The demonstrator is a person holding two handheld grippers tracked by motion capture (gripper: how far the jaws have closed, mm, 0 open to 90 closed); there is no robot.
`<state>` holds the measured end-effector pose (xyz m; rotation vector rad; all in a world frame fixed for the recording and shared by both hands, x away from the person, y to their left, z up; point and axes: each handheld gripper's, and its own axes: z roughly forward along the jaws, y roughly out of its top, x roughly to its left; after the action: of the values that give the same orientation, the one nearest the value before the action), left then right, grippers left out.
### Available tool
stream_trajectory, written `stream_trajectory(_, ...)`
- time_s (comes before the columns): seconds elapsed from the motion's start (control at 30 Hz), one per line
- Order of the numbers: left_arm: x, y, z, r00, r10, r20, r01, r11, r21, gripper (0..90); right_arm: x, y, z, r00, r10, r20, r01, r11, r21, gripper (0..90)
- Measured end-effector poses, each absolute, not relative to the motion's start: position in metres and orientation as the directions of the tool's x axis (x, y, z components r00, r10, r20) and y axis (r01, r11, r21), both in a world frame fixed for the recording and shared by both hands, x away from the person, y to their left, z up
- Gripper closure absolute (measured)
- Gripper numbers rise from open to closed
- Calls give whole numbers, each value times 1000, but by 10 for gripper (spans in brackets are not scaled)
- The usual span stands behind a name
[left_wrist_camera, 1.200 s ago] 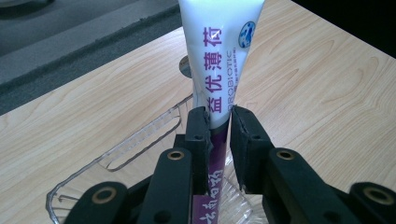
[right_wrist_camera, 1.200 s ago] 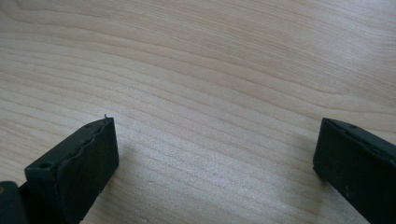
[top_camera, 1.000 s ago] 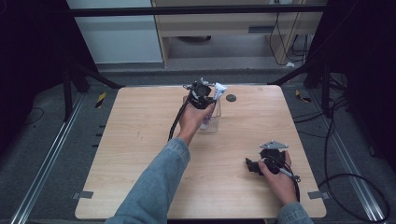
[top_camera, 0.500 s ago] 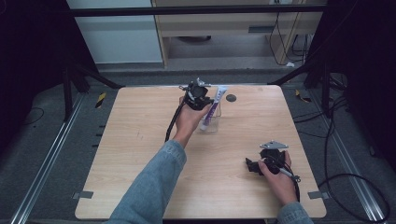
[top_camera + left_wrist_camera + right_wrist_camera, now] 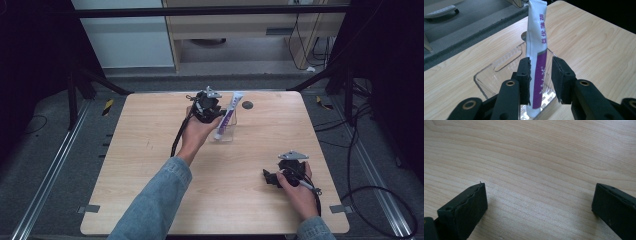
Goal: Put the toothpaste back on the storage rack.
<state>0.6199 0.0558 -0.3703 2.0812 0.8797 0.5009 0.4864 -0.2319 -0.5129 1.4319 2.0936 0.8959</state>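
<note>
Left gripper view: the tube stands tilted inside the clear box at the table's far edge. The left gripper straddles it, jaws slightly apart, apparently released; placement looks done, withdrawal remains. The right gripper rests spread wide, empty.

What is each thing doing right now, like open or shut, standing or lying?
Toothpaste tube: standing tilted in the bin.
Clear plastic bin: upright on the table, holding the tube.
Left tongs: open around the tube, a gap on one side.
Right tongs: wide open, holding nothing.
</note>
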Motion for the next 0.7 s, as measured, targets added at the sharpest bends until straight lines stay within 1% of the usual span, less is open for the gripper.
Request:
stream_trajectory(0.07, 617, 58, -370, 685, 727, 49, 410, -440, 799, 648, 486, -232, -513, -361, 933, -3, 642, 251, 725, 4)
stream_trajectory(0.1, 614, 59, -370, 690, 722, 53, 406, -446, 798, 648, 486, -232, -513, -361, 932, -4, 642, 251, 725, 4)
stream_trajectory(0.13, 613, 60, -370, 691, 721, 61, 400, -451, 798, 611, 486, -232, -513, -362, 932, -3, 643, 252, 723, 5)
stream_trajectory(0.27, 606, 65, -366, 681, 731, 40, 411, -427, 805, 493, 485, -232, -513, -363, 932, 1, 644, 250, 722, 5)
stream_trajectory(0.3, 604, 66, -364, 685, 728, 36, 411, -427, 805, 438, 485, -233, -513, -366, 931, 0, 642, 252, 724, 5)
stream_trajectory(0.37, 602, 66, -363, 689, 724, 34, 410, -429, 805, 421, 485, -233, -513, -367, 930, 0, 642, 253, 724, 5)
stream_trajectory(0.47, 597, 67, -359, 704, 709, 36, 399, -436, 807, 363, 485, -233, -513, -368, 930, 1, 642, 253, 724, 5)
stream_trajectory(0.53, 594, 66, -356, 711, 703, 21, 400, -429, 810, 305, 485, -233, -513, -368, 930, 0, 642, 254, 724, 5)
stream_trajectory(0.7, 587, 62, -355, 713, 700, 36, 400, -449, 799, 158, 485, -233, -513, -366, 930, 3, 644, 251, 723, 5)
